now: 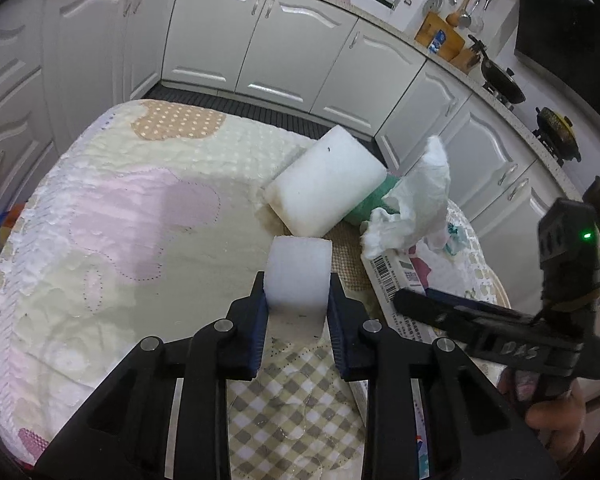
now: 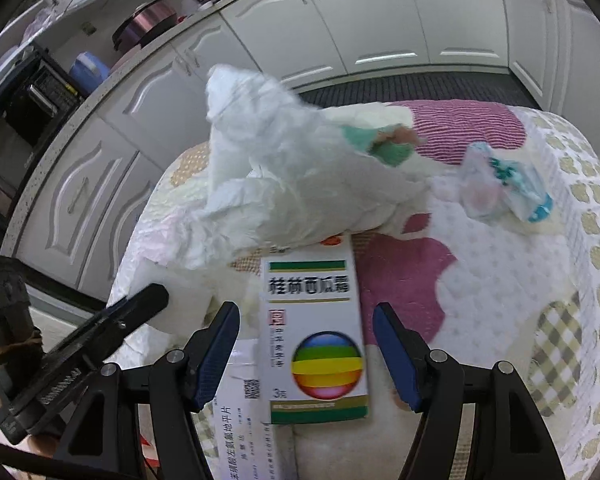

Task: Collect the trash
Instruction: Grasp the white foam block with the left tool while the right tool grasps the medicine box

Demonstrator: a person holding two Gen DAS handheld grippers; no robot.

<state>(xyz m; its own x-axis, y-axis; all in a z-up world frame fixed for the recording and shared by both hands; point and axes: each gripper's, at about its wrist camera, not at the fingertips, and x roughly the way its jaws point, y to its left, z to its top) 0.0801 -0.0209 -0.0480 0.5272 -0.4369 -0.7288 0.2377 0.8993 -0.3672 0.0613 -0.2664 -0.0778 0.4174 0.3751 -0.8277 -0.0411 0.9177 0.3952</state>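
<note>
Your left gripper (image 1: 299, 296) is clamped on a small white foam block (image 1: 299, 270), one blue pad pressed flat to each side of it, with the block standing up between the fingertips above the quilted table cover (image 1: 112, 216). Just beyond it, a little further away, lies a larger white foam block (image 1: 327, 182), tilted, with a green piece (image 1: 374, 198) poking out from behind its right end. To the right of that sits a crumpled white tissue (image 1: 414, 204), resting on the far end of a flat carton with a barcode (image 1: 396, 276).

Your right gripper (image 2: 306, 340) stands spread, its blue pads well clear on either side of a white medicine box (image 2: 314, 328) with a striped rainbow ball printed on it. The pads are not touching the box; it lies flat on the cover between them. A second flat carton (image 2: 242, 420) lies partly under its left edge. The crumpled tissue rises at the box's far end and overlaps its top edge. Further right, near the table's far right corner, lies a small clear wrapper with teal print (image 2: 500, 188), well apart from the box.

White kitchen cabinets (image 1: 260, 44) run behind the table in both views.
</note>
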